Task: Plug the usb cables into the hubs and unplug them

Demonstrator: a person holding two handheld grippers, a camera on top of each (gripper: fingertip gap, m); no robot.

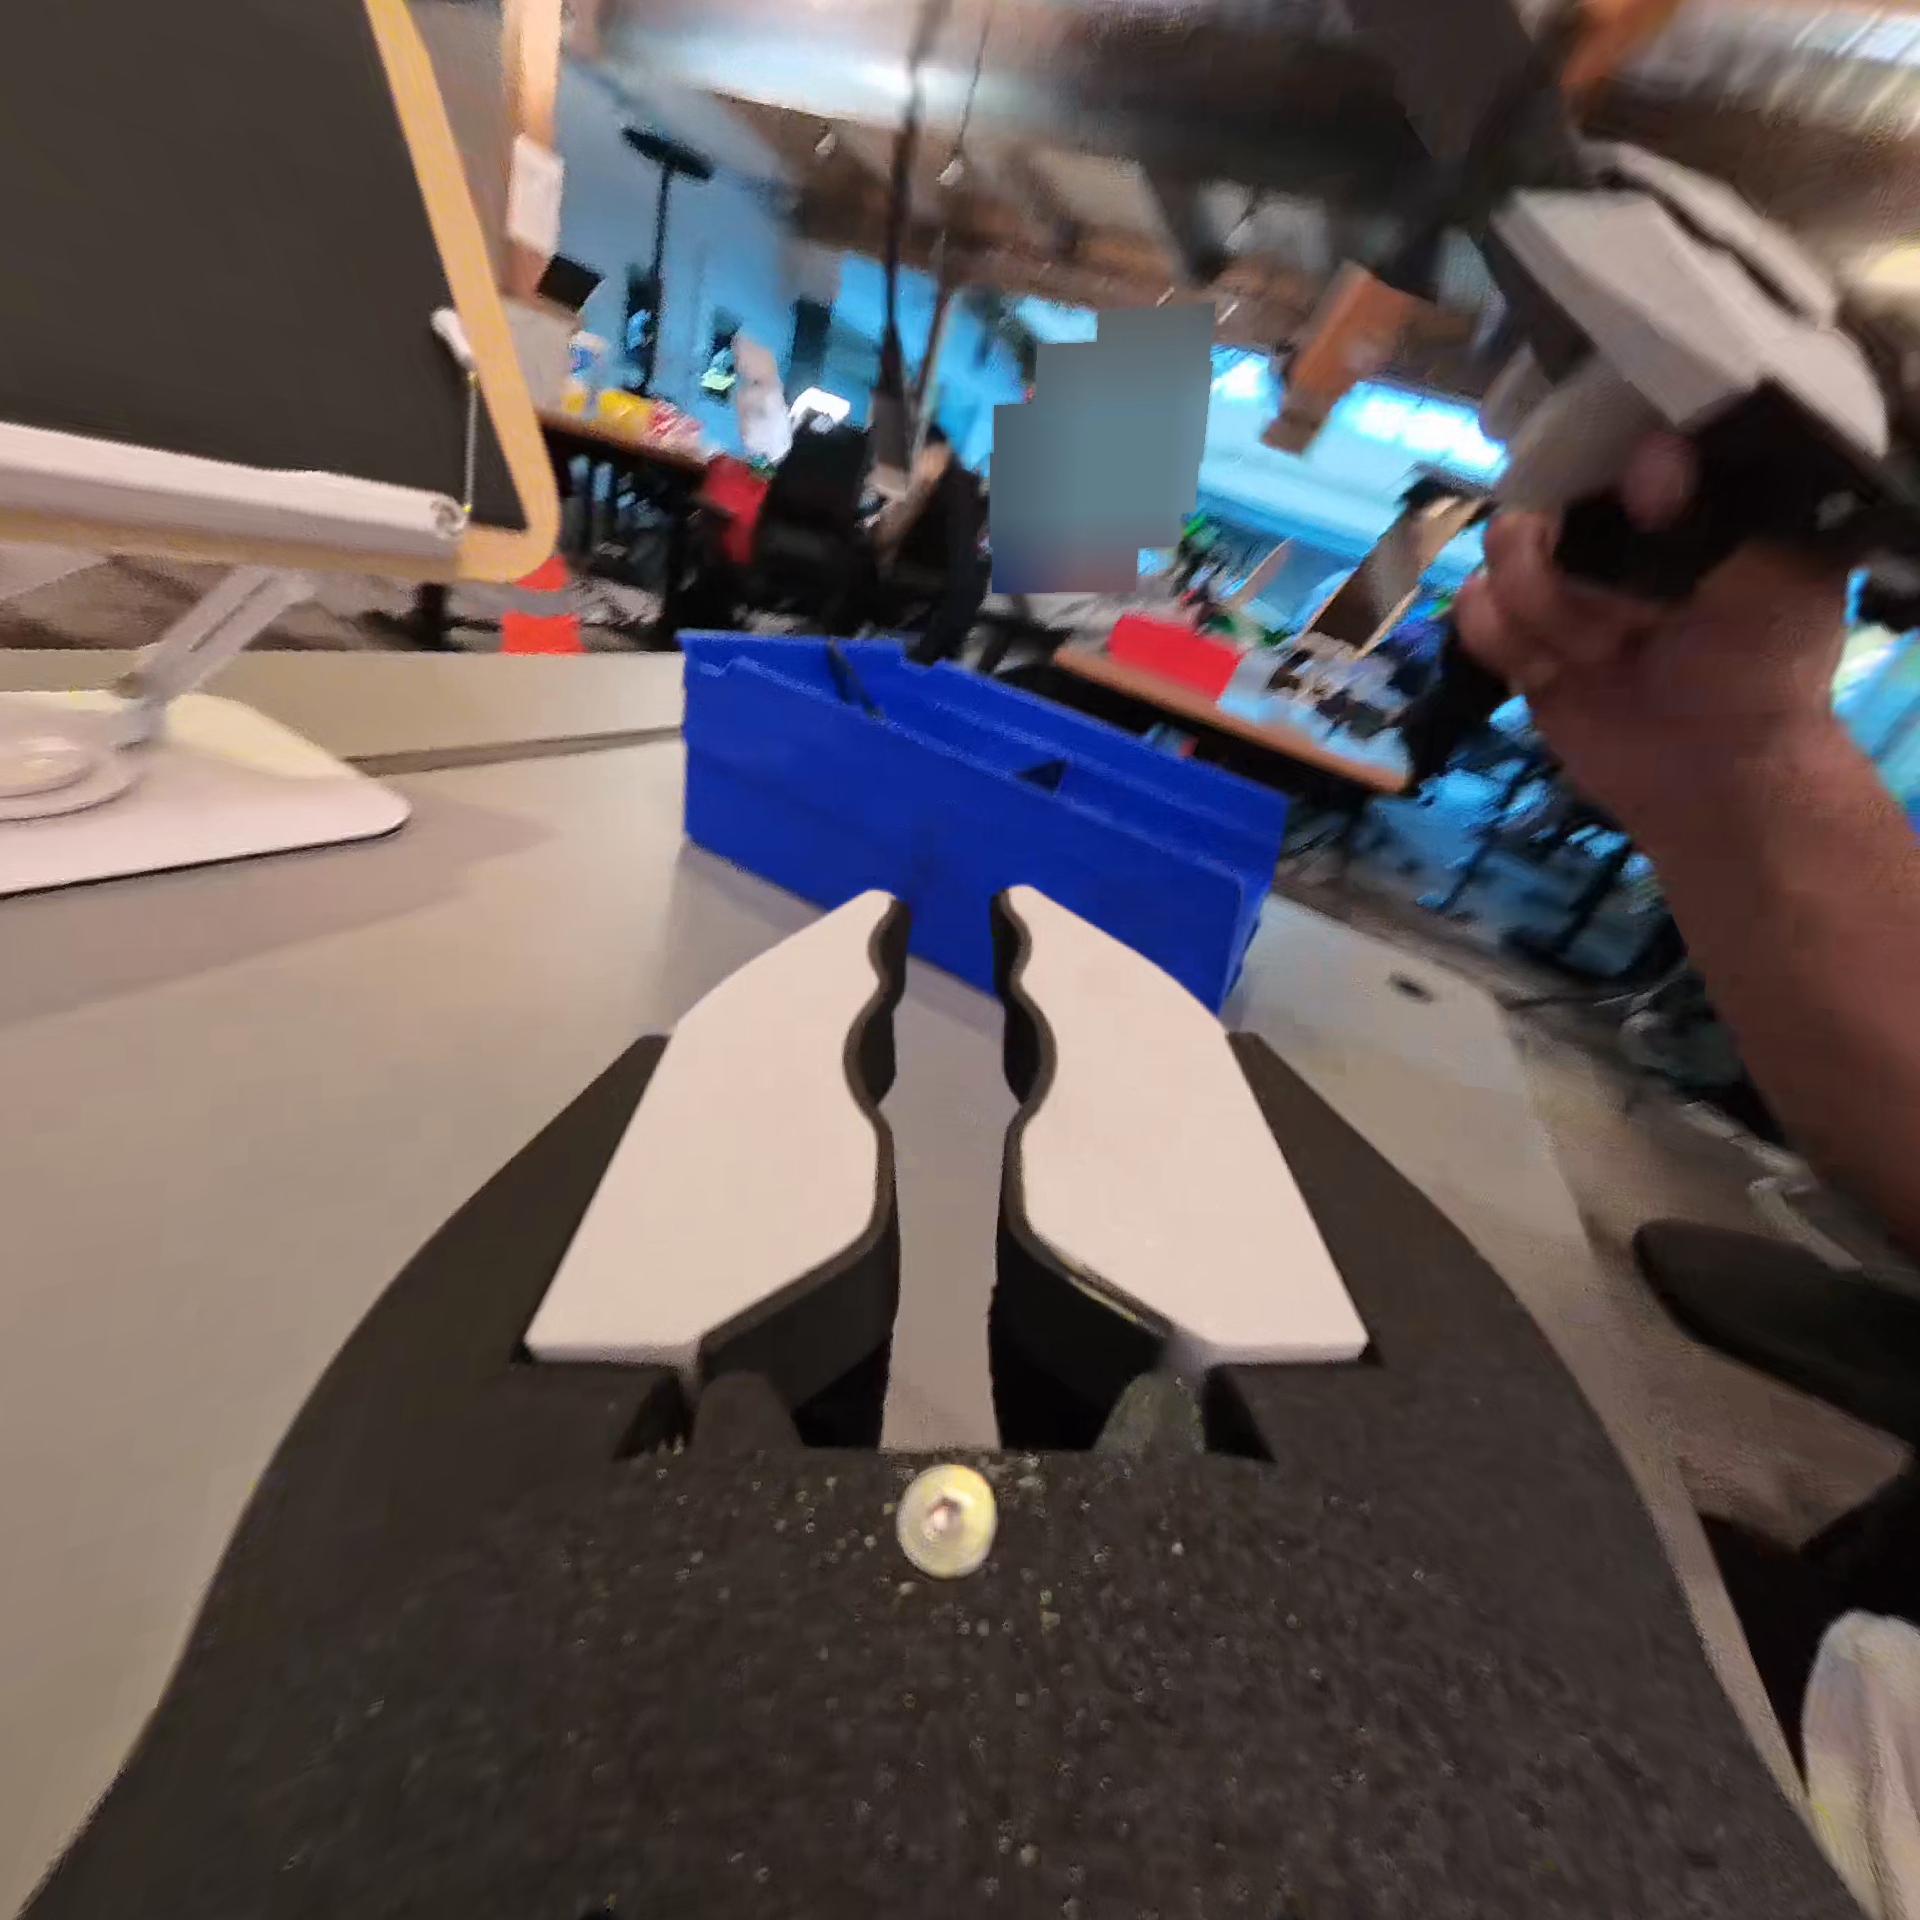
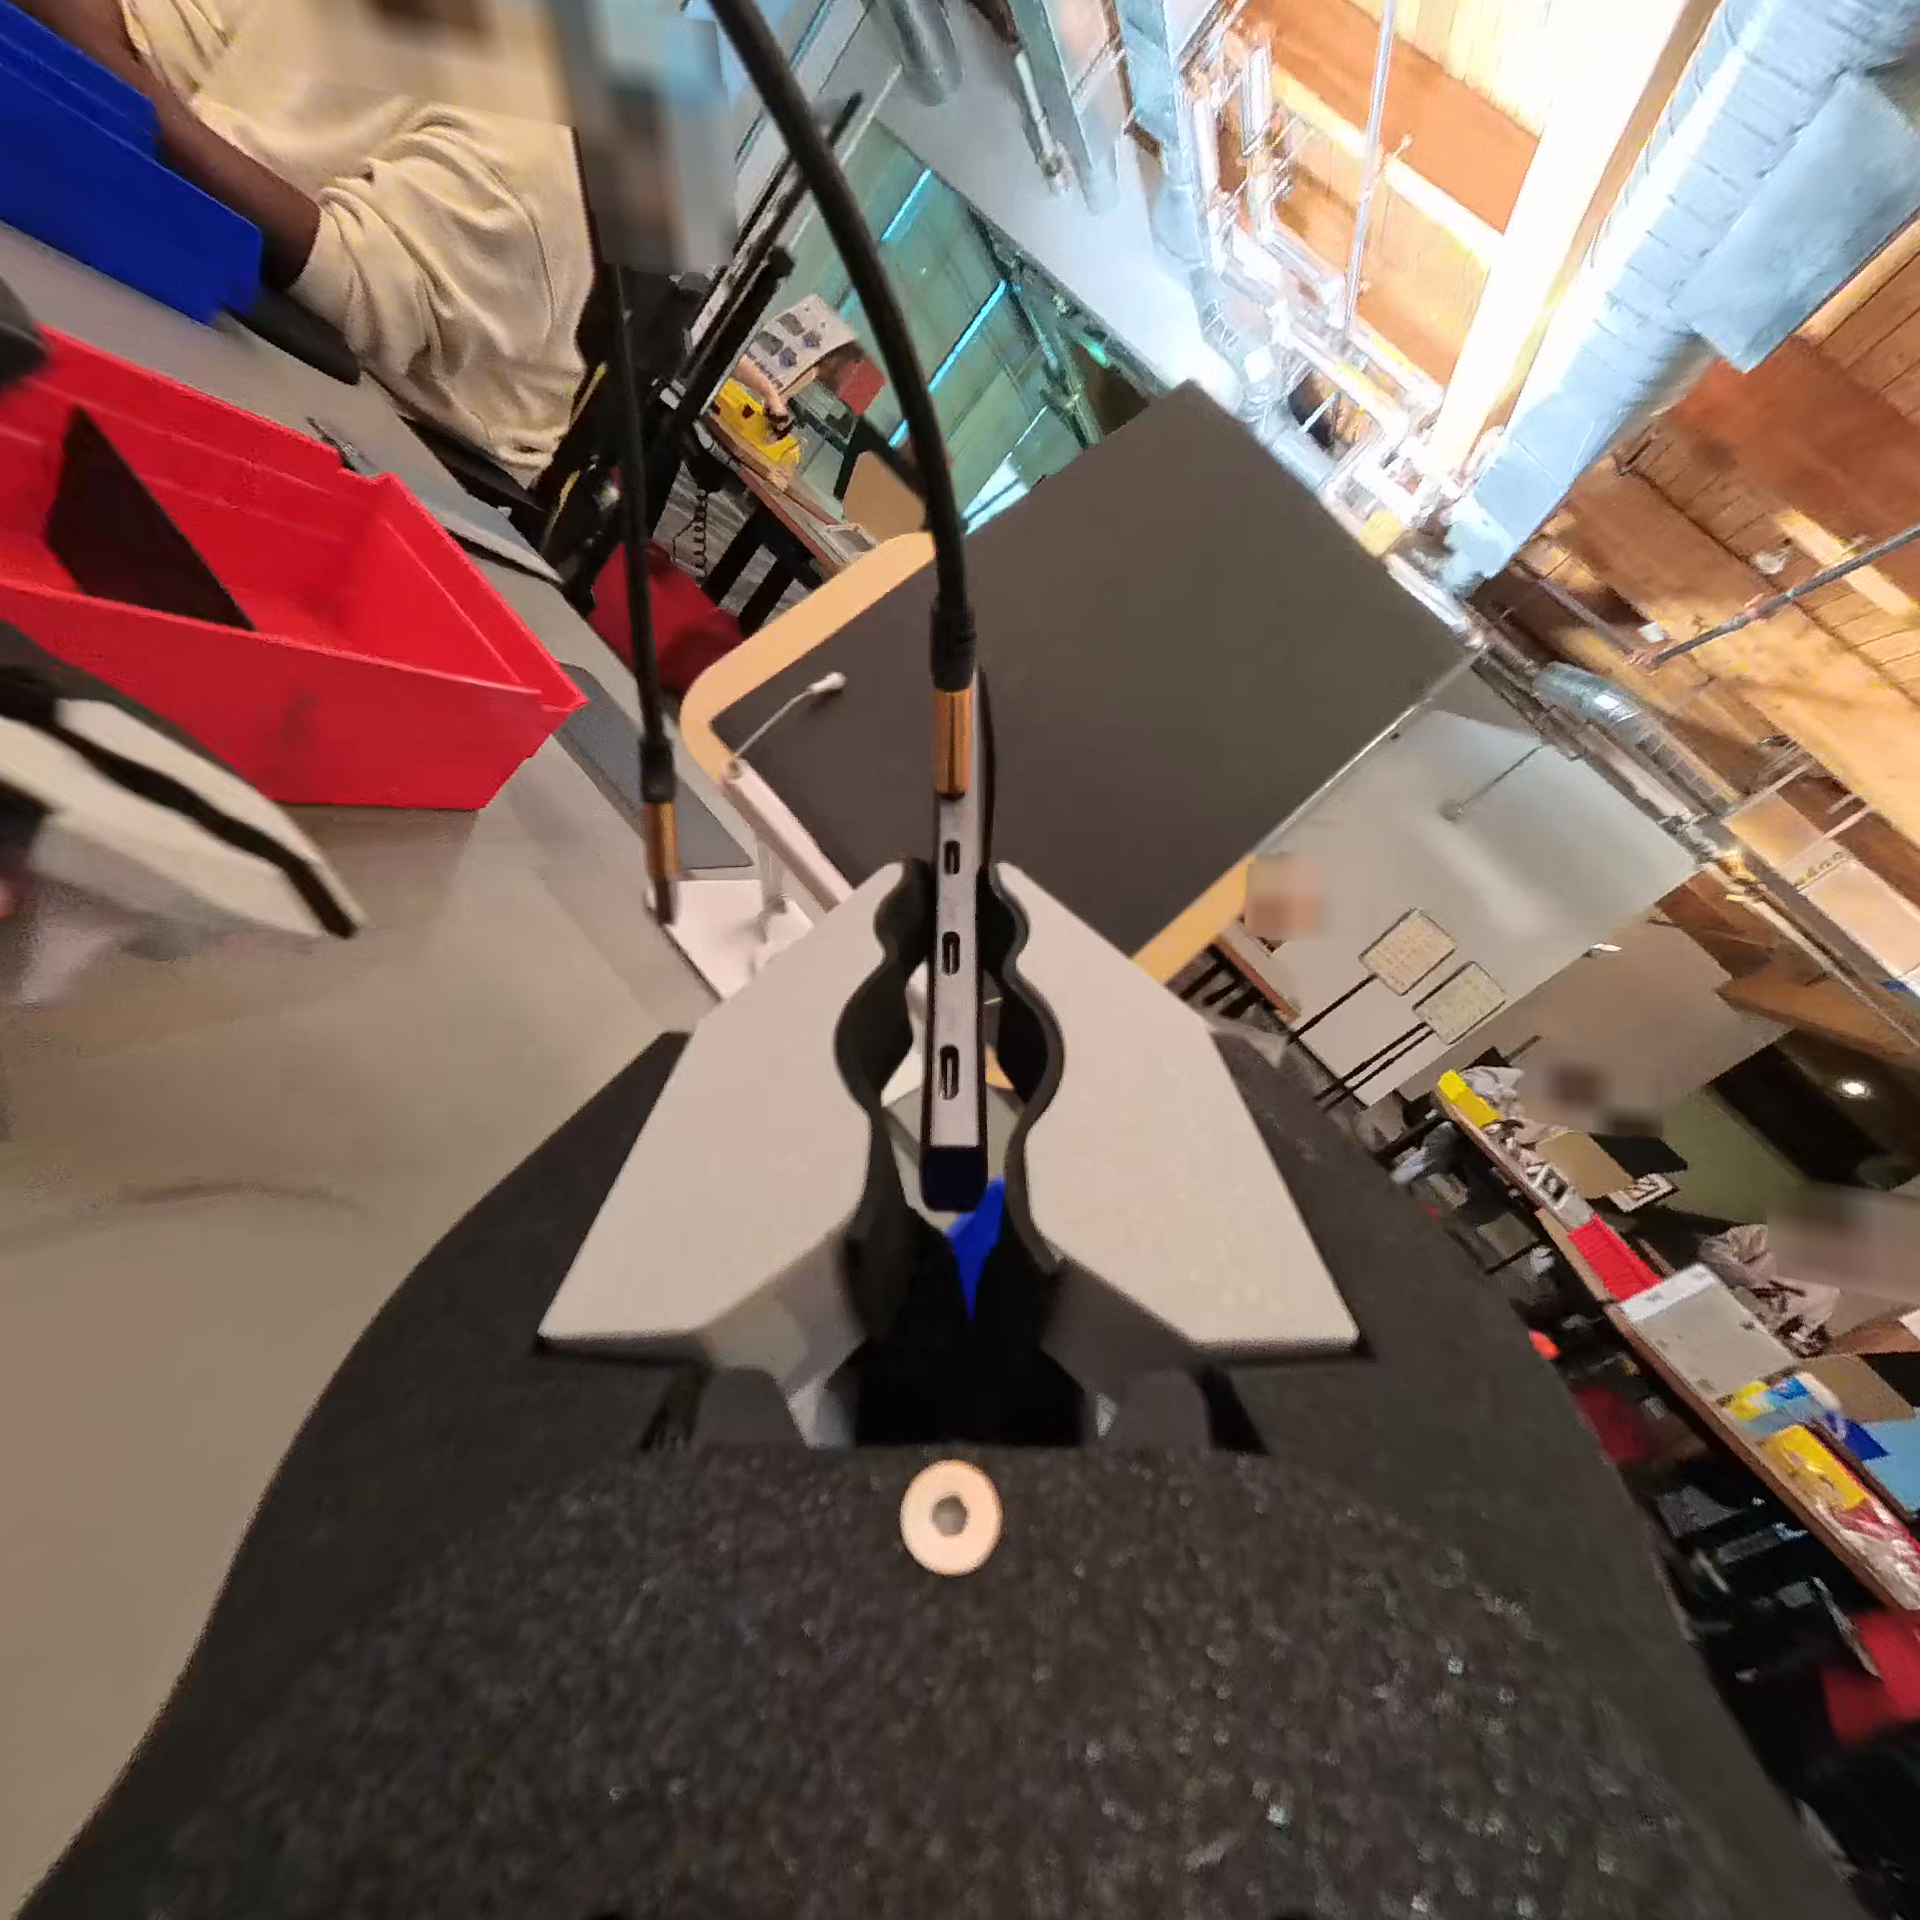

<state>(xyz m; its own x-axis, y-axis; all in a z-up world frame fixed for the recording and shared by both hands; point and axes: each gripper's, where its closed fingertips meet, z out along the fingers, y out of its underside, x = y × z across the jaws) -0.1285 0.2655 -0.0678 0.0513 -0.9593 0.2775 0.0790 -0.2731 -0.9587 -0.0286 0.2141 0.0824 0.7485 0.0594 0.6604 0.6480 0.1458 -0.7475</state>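
My right gripper (image 2: 951, 883) is shut on a slim dark adapter bar (image 2: 961, 997) with several small ports along its side. The bar stands between the pads, and a black cable (image 2: 894, 312) with a gold collar rises from its top. A second cable end (image 2: 660, 831) with a gold collar hangs free to the left. My left gripper (image 1: 948, 914) is open a narrow gap and empty, low over the grey table (image 1: 312, 1091), pointing at a blue bin (image 1: 966, 810). The right gripper also shows in the left wrist view (image 1: 1683, 343), raised in a hand at the upper right.
A red bin (image 2: 312, 623) with a dark flat piece in it sits on the table, with the blue bin (image 2: 104, 177) behind it. A black panel with a wooden rim (image 1: 208, 260) stands on a white stand (image 1: 187, 790). A person's sleeve (image 2: 447, 239) is near. Some 20 cm of space lies between my two pairs of fingers.
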